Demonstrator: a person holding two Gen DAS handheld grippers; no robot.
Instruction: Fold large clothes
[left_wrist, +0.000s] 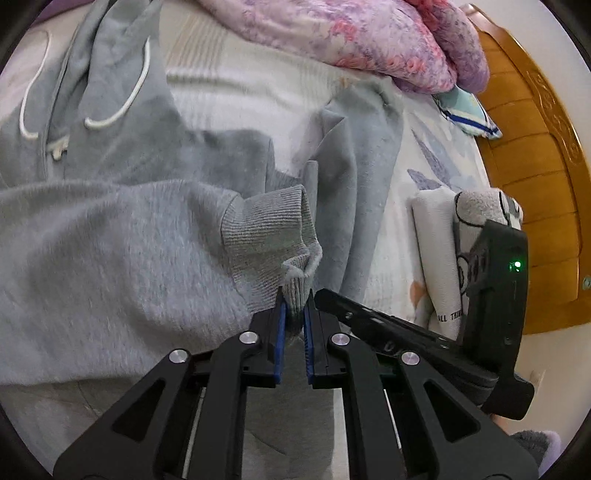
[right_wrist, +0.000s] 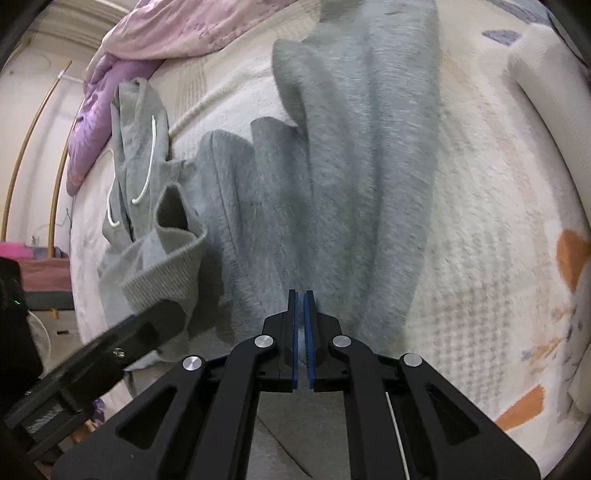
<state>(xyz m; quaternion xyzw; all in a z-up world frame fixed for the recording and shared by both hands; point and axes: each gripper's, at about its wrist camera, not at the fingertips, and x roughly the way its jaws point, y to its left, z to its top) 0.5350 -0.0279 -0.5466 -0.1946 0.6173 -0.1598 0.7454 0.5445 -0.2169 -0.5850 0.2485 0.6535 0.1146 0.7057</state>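
I am looking down at a bed (left_wrist: 258, 85) covered with a cream patterned blanket, through the two tools I hold. A large grey hoodie (left_wrist: 110, 240) lies spread across the bed's middle, its hood and white drawstrings (left_wrist: 136, 85) toward the far left edge.

My left gripper (left_wrist: 295, 306) has its blue-padded fingers (left_wrist: 281, 325) clenched on the ribbed cuff (left_wrist: 269, 236) of one sleeve, which is drawn across the hoodie's body. Just to its right, the black body of the other tool crosses the left wrist view.

My right gripper (right_wrist: 302, 310) has its fingers (right_wrist: 293, 325) pinched almost together on a fold of the grey fabric (right_wrist: 351, 166) near the bed's near edge; a sliver of cloth shows between the pads. From this view the held cuff (right_wrist: 166, 266) stands open to the left.

A pink and purple floral quilt (left_wrist: 369, 40) is heaped along the bed's far edge. A folded white garment (left_wrist: 439, 251) lies near the right edge, beside a wooden headboard (left_wrist: 535, 166).
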